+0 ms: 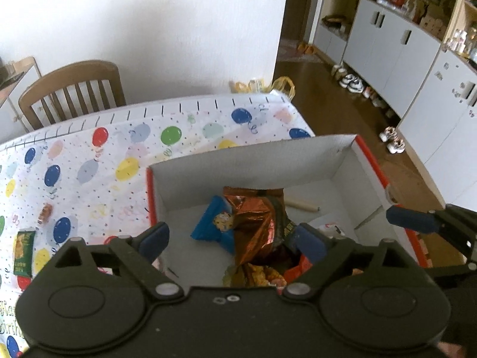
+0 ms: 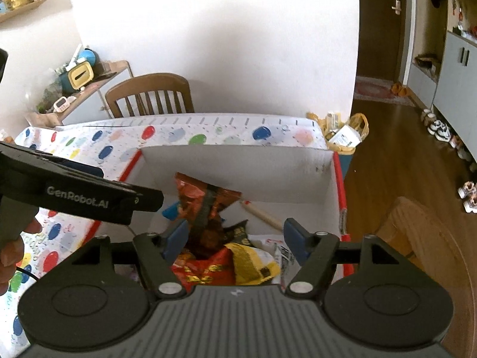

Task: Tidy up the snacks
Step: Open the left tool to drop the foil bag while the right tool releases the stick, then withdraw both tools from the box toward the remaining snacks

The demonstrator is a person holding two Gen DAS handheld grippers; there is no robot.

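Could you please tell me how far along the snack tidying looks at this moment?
Done: several packets, including a copper foil bag and a blue packet, already lie in the white box. In hand: nothing; the left gripper and right gripper both stand open above the box, pads pressing on nothing. Left: a green packet and a small brown snack remain on the balloon tablecloth.

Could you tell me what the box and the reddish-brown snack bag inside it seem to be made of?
The box looks like cardboard: matte white inner walls, thin straight folded edges, red outside. The reddish-brown snack bag looks like metallised plastic film: glossy, crinkled, with sharp highlights. The exact film cannot be told.
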